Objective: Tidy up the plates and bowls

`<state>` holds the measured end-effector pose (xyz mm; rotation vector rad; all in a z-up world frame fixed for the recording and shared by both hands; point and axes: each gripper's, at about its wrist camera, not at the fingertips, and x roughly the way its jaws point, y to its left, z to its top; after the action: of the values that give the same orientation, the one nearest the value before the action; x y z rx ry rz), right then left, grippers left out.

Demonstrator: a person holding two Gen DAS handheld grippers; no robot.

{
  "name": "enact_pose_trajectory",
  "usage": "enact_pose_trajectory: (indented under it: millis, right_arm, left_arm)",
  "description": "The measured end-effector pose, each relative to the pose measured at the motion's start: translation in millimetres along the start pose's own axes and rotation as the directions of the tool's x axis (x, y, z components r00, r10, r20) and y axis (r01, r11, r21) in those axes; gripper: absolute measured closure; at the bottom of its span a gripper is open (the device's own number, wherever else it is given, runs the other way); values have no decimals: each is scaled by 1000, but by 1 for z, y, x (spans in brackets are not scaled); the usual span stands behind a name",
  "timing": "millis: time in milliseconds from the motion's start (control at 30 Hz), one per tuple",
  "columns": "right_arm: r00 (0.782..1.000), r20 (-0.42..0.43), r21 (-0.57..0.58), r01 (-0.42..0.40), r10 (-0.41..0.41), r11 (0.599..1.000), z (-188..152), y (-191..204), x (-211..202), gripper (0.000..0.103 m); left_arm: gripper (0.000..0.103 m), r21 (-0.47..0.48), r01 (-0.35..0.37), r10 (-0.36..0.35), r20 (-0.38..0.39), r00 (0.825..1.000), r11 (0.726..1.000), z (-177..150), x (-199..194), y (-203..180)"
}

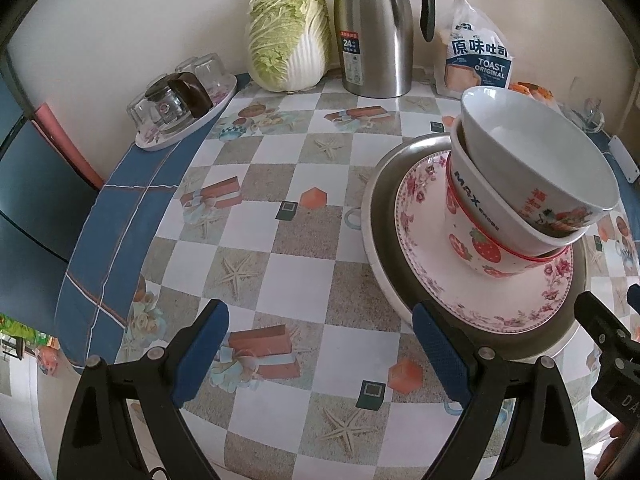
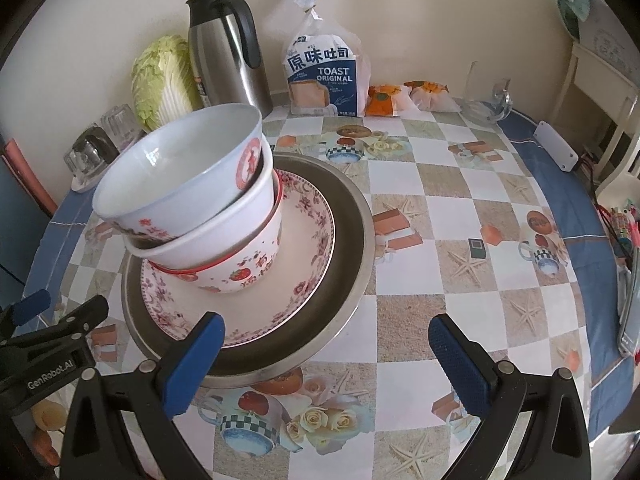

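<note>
Both grippers held wide apart, nothing gripped
Left gripper [image 1: 320, 348] and right gripper [image 2: 326, 354] are flanked around three nested bowls [image 2: 188, 208] stacked on a floral plate [image 2: 304, 280]

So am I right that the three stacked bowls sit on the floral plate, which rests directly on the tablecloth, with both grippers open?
Not quite: the floral plate rests in a metal dish, not directly on the tablecloth, as the right wrist view shows. The rest holds.

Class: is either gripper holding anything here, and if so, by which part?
Nothing is held. The left gripper and right gripper are both open over the table, short of the stacked bowls.
</note>
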<state>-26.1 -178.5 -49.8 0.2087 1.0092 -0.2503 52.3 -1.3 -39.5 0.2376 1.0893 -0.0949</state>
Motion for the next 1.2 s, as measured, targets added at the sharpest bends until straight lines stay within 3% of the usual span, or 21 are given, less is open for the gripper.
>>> enact_pose_trajectory:
  millis: [1200]
  right_arm:
    - [1000, -7, -3, -2, 2, 1000, -1, -2, 3, 0]
  left_arm:
    - [9, 16, -8, 8, -1, 1000, 1000, -1, 0, -3]
